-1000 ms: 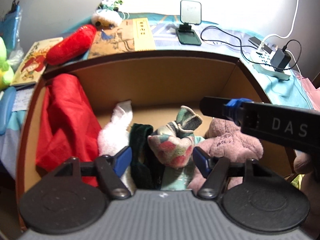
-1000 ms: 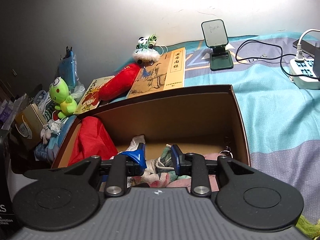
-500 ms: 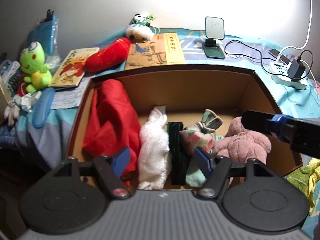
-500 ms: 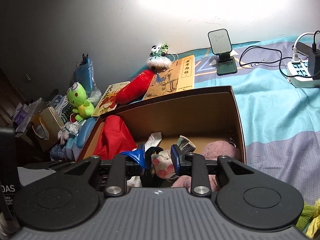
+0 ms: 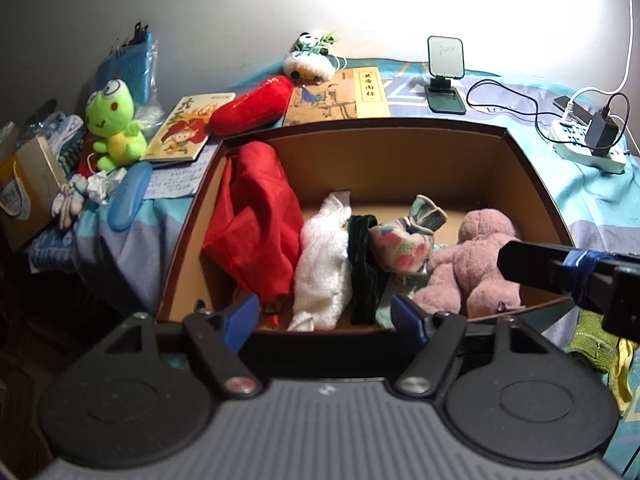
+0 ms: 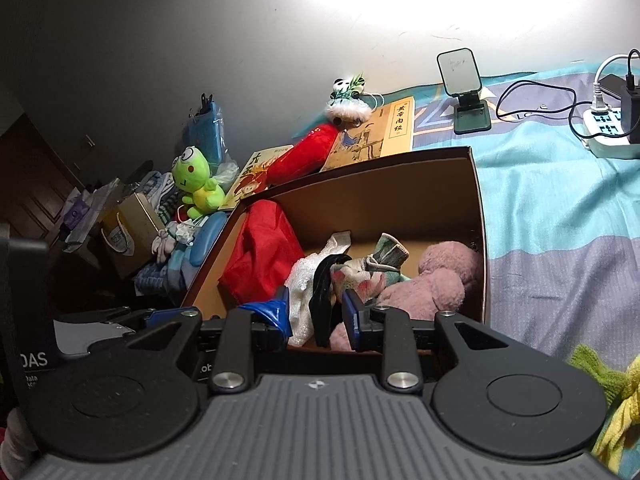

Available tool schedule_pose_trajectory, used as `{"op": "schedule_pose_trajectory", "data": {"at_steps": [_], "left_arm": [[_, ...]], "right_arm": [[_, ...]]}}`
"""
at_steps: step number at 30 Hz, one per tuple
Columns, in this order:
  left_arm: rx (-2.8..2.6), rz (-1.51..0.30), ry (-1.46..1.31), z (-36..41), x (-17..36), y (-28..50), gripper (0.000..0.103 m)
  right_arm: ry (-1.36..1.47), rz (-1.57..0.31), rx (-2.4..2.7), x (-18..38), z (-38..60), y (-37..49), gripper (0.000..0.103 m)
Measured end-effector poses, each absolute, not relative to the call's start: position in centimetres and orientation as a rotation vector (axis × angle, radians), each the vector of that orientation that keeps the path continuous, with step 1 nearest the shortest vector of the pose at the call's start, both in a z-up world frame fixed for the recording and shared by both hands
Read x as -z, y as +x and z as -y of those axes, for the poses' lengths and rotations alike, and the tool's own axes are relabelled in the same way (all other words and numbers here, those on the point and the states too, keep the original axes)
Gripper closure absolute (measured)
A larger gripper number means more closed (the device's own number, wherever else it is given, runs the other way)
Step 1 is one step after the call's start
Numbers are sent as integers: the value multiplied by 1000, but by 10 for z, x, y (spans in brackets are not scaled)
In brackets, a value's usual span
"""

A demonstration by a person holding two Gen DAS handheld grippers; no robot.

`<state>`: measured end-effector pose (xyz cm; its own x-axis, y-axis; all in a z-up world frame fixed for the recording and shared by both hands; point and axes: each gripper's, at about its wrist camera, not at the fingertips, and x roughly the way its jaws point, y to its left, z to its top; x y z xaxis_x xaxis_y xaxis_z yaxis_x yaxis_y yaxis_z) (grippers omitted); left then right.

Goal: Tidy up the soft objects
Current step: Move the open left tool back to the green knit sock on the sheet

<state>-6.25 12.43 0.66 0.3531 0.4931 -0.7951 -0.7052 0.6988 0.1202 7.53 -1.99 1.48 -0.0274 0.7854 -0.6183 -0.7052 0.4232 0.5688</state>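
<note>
Five soft things lay side by side in the cardboard box (image 5: pixel 536 184). The left gripper (image 5: pixel 326 314) was wide open and empty, and the right gripper (image 6: pixel 316 312) part-open, holding nothing. I'd have reached next for the green frog plush (image 5: pixel 114 124) left outside, pinching its body squarely.

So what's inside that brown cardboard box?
In the box, left to right: red cloth, white fluffy piece, dark green strip, patterned sock, pink plush. Anything beneath them is hidden.
</note>
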Motion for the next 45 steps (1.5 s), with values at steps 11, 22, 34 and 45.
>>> {"op": "schedule_pose_trajectory", "data": {"at_steps": [11, 22, 34, 45], "left_arm": [[-798, -945, -276, -86, -2, -54, 29], [-772, -992, -279, -55, 13, -32, 29], [-686, -1048, -274, -19, 34, 6, 29], [-565, -1104, -261, 8, 53, 45, 29]], "right_arm": [[75, -1085, -1219, -11, 53, 75, 92], [79, -1140, -1195, 5, 87, 88, 92], [83, -1165, -1134, 18, 129, 117, 92], [108, -1198, -1015, 37, 178, 154, 91]]}}
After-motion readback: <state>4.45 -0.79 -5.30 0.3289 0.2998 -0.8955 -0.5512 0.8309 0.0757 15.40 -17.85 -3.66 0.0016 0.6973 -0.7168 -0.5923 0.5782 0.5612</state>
